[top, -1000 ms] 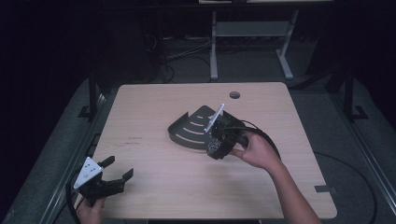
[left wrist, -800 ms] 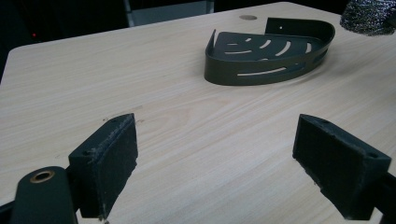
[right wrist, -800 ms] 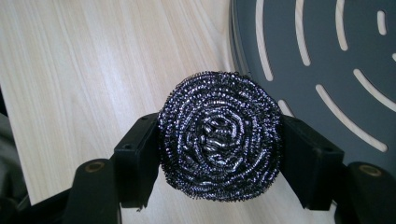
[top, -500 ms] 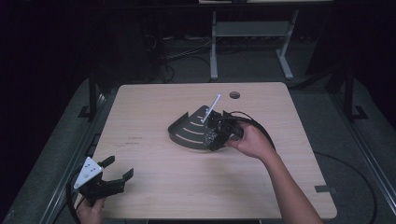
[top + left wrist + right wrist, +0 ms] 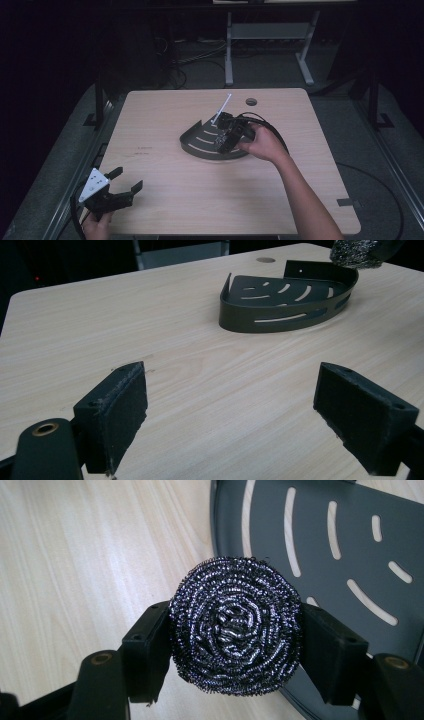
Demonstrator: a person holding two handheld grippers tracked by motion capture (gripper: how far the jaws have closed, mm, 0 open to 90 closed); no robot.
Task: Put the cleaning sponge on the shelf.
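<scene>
The right gripper [image 5: 235, 630] has its jaws clenched on a steel wool scourer [image 5: 235, 625], pressing it from both sides, and holds it above the near rim of the dark slotted corner caddy [image 5: 345, 550]. In the high view that gripper [image 5: 226, 131] sits over the caddy [image 5: 202, 145] near the middle of the desk [image 5: 165, 195], with the person's right hand [image 5: 262, 145] behind it. The scourer is clear of the desk, partly over the caddy's floor and partly over the bare wood.

The step in hand looks like the carry to the caddy, with the placing not yet done. The next move probably calls for shifting the scourer a little farther over the caddy's slotted floor, lowering it inside the rim, and only then releasing the jaws.

The left gripper [image 5: 107, 192] rests at the desk's near left corner, well apart from the caddy, its jaws released and wide, grasping nothing
</scene>
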